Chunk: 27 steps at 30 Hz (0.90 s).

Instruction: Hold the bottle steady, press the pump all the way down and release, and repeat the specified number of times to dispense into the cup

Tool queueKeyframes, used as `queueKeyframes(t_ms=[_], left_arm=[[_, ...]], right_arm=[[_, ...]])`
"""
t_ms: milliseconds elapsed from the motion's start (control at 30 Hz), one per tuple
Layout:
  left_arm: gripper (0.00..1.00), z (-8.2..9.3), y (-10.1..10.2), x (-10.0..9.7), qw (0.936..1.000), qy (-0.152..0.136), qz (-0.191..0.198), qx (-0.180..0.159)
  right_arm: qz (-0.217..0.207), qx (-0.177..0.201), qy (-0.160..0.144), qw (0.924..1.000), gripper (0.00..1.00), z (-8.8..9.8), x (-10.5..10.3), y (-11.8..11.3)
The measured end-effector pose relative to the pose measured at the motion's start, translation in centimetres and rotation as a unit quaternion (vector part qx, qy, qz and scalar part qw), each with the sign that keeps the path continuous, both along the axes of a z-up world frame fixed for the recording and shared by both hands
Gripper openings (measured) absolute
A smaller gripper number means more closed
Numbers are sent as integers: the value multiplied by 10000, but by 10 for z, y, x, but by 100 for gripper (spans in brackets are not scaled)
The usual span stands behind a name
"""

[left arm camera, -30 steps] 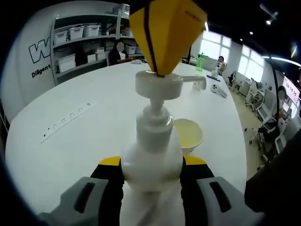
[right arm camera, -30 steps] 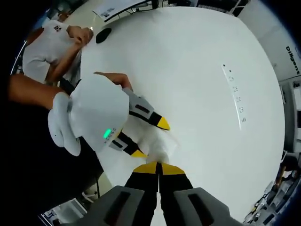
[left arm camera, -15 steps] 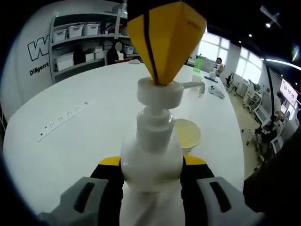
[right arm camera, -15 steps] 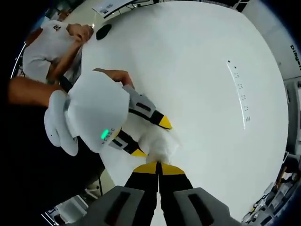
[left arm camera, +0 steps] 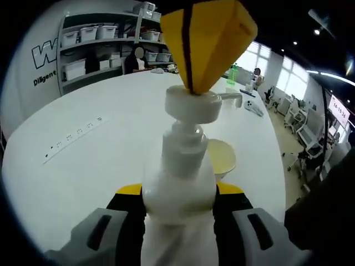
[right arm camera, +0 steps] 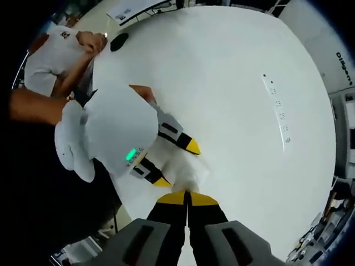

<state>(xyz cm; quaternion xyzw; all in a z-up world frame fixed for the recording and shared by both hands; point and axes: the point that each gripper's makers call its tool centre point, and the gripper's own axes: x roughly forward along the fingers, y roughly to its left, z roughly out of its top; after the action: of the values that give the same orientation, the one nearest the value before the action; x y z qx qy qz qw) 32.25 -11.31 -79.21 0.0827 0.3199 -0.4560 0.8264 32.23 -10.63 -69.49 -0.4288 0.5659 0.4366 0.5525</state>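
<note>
A white pump bottle (left arm camera: 178, 191) stands on the white table (left arm camera: 100, 166), and my left gripper (left arm camera: 178, 190) is shut on its body. The pump head (left arm camera: 193, 105) has its nozzle pointing right, above a pale yellow cup (left arm camera: 222, 157) just behind the bottle. My right gripper (left arm camera: 189, 83) comes down from above, shut, with its yellow tips pressed on the pump head, and only a short bit of stem shows. In the right gripper view my right gripper (right arm camera: 187, 195) is shut over the bottle (right arm camera: 187, 170), which the left gripper (right arm camera: 176, 163) clamps from the left.
A power strip (left arm camera: 72, 136) lies on the table at the left, also seen as the power strip (right arm camera: 279, 113). Shelves with boxes (left arm camera: 94, 50) stand behind. A green bottle (left arm camera: 233, 72) and small items sit at the table's far side. A person in a white shirt (right arm camera: 55, 55) sits by the table edge.
The pump head has sunk toward the bottle's collar under the right gripper's tips since a second ago. Both views have shifted slightly. The left gripper's hold is unchanged.
</note>
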Motion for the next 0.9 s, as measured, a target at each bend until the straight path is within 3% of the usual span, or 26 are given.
queueKeyframes(t_ms=[100,300,467,600,733,900], left_arm=[[45,0,0,-1,10000,16,43,20],[45,0,1,-2,10000,42,58,60],[45,-1,1,-2,9999,60,75,92],[45,0,1,-2,9999,104,50,78],[46,-3,1,-1,9998,155,-16,108],[46,-2,1,-2,9998,150,-2,112]], right_arm=[[302,-94,-146,9994,0,1,0,0],[105,-126,-271,9995,0,0,1,-1],[93,-57,-260,9996,0,-1,2,-2],[246,-243,-391,9986,0,-3,3,-1],[145,-392,-283,9987,0,-3,5,-1],[111,-243,-144,9995,0,-3,5,-3]])
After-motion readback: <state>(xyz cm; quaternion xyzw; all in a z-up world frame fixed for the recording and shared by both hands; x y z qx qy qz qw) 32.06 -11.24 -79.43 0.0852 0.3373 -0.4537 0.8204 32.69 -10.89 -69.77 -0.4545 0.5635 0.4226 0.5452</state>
